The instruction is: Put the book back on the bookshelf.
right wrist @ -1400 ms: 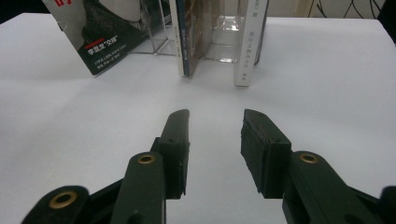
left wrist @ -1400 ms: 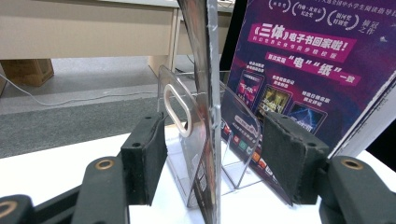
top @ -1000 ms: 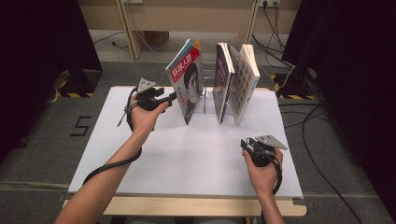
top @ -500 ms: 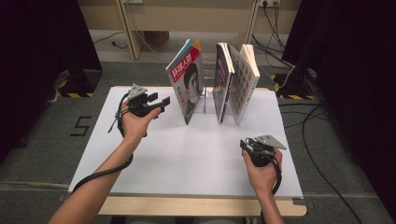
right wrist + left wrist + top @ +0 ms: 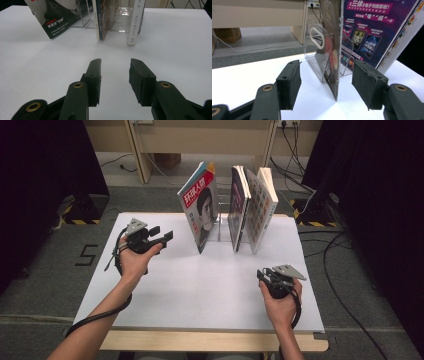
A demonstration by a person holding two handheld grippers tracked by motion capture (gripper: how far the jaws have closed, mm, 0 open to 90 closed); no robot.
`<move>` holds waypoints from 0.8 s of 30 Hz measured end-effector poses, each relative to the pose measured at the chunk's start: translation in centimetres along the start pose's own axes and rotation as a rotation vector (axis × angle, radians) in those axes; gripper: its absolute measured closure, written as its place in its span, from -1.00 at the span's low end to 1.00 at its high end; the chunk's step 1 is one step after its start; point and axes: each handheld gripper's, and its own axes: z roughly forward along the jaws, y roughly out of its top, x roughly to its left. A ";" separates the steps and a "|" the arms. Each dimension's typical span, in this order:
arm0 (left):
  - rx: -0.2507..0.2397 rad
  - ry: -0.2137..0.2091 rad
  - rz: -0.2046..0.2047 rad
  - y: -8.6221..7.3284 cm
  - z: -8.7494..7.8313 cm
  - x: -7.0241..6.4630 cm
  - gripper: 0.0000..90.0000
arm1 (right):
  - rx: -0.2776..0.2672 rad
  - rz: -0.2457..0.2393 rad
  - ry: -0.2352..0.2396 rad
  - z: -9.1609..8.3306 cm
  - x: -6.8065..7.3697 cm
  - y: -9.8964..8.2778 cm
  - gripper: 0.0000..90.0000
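- Nearest the person, the right gripper [image 5: 272, 279] sits low over the front right part of the white desk [image 5: 210, 290], held in the right hand [image 5: 281, 301]; its jaws stand spread with only bare desk between them, as the right gripper view [image 5: 115, 75] makes plain.
- Farther in and to the left, the left gripper [image 5: 160, 236] is carried by the left hand [image 5: 134, 260], its grey three-cornered plate on top and its cable trailing back along the forearm.
- Its jaws are spread too, pinching nothing, and point toward the leaning magazine [image 5: 201, 205]; in the left gripper view [image 5: 325, 77] the magazine's lower edge [image 5: 332, 50] stands beyond the gap between the pads, apart from both.
- The magazine stands tilted at the left end of a clear plastic book stand [image 5: 223, 227] near the middle back of the desk, its cover with a portrait turned toward the left gripper.
- Just to its right, in the same stand, are two more upright books [image 5: 252, 205], leaning against each other.
- Behind the desk lie grey floor, wooden furniture legs and loose cables [image 5: 320, 245].
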 end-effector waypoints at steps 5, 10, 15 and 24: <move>0.006 0.005 0.000 -0.7 -0.6 0.4 -0.12 | 0.003 0.002 0.002 0.0 0.1 0.0 0.37; 0.008 0.008 0.003 -1.3 -1.1 0.5 -0.13 | -0.003 -0.003 0.002 0.0 0.0 0.0 0.37; 0.011 0.013 0.002 -2.1 -2.0 0.8 -0.13 | 0.000 0.002 0.000 -0.1 0.0 0.0 0.37; 0.029 0.022 -0.016 -3.7 -3.3 1.7 -0.16 | 0.004 0.001 -0.004 -0.1 0.0 -0.1 0.37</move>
